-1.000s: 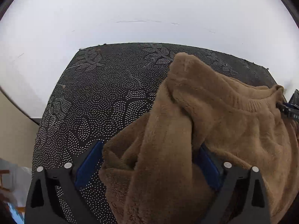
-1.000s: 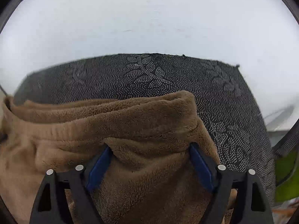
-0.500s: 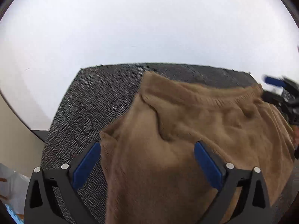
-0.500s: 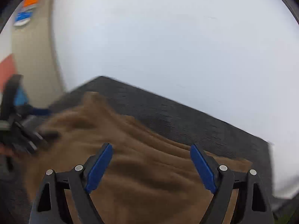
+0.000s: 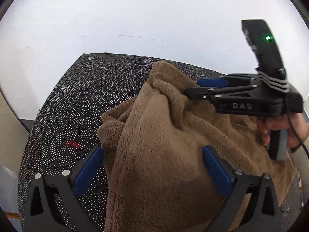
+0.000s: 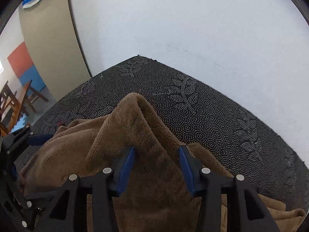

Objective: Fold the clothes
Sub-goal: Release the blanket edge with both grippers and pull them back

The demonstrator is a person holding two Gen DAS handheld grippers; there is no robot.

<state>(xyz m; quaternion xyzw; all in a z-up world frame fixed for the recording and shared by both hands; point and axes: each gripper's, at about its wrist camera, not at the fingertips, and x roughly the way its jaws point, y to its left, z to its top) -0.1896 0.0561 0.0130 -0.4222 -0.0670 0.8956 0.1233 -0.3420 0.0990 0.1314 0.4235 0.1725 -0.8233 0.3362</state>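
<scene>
A brown fleece garment (image 5: 166, 154) lies bunched on a black dotted mat (image 5: 77, 100). My left gripper (image 5: 152, 148) stands open over its near part, the fabric lying between the wide blue pads. In the left wrist view, my right gripper (image 5: 191, 88) reaches in from the right, held by a hand (image 5: 278, 131), with its tips at a raised ridge of the cloth. In the right wrist view, the right gripper (image 6: 156, 147) is closing, and its blue pads press on a fold of the garment (image 6: 135, 116) that stands up between them. One of the left gripper's fingers (image 6: 38, 136) shows at the left edge.
The mat (image 6: 212, 106) lies on a white table (image 5: 135, 19) whose rounded edge shows at the left. Beyond that edge are wooden chairs (image 6: 17, 100) and a red and blue panel (image 6: 21, 61). Bare mat lies left of and beyond the garment.
The right gripper swung across the garment to its far ridge and its jaws narrowed onto a fold. The left gripper shifted a little and stayed wide.
</scene>
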